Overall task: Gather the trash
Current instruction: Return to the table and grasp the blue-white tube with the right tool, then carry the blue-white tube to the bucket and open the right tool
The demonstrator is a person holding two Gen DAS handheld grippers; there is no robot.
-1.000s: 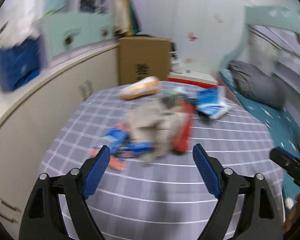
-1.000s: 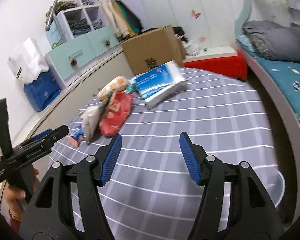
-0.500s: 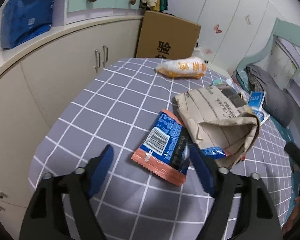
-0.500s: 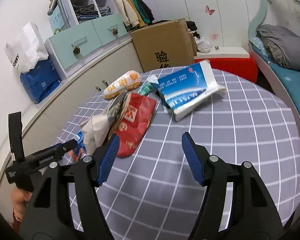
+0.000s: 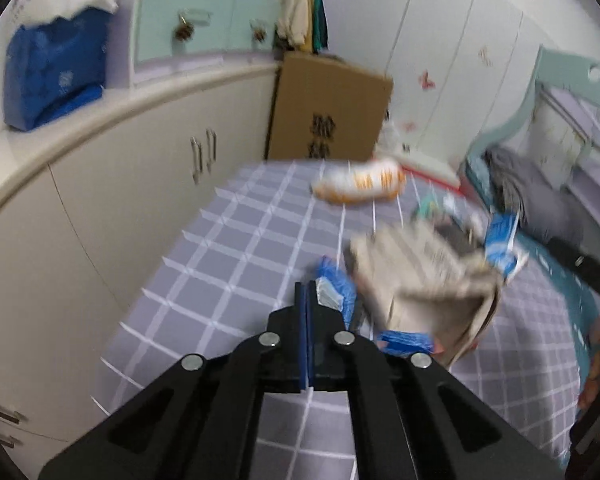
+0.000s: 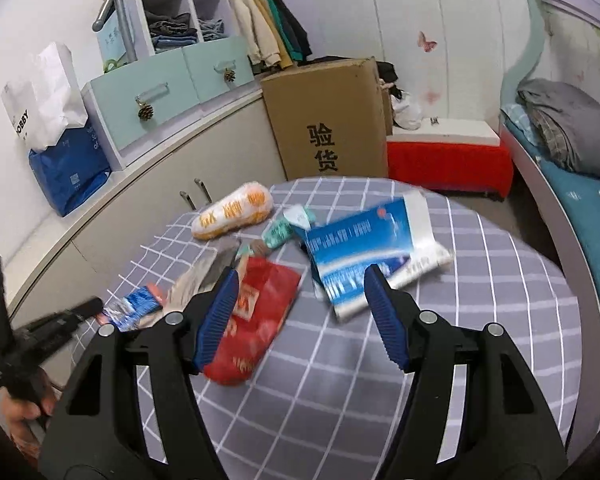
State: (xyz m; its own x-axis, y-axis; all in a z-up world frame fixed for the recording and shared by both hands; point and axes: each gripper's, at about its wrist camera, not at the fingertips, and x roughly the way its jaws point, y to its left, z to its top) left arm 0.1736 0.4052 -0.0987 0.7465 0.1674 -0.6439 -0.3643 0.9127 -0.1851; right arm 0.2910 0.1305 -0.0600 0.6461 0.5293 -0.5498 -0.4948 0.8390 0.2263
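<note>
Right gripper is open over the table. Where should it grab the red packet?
Grip the red packet by its near, puffed bottom edge, coming from the gripper's own side. It lies flat, and that end faces the gripper clear of the other trash.

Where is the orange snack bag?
In the right wrist view the orange snack bag lies at the table's far left, before the cardboard box.

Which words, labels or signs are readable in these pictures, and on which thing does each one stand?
"验货": black print on the cardboard box.
"OBBY": on the white paper bag; its first letter is cut off by a fold.
Orange snack bag: large orange characters, too blurred to read.
Red packet: yellow print, blurred.
Blue-white pack: small white text, unreadable.
Blue wrapper: a barcode label, not legible.
</note>
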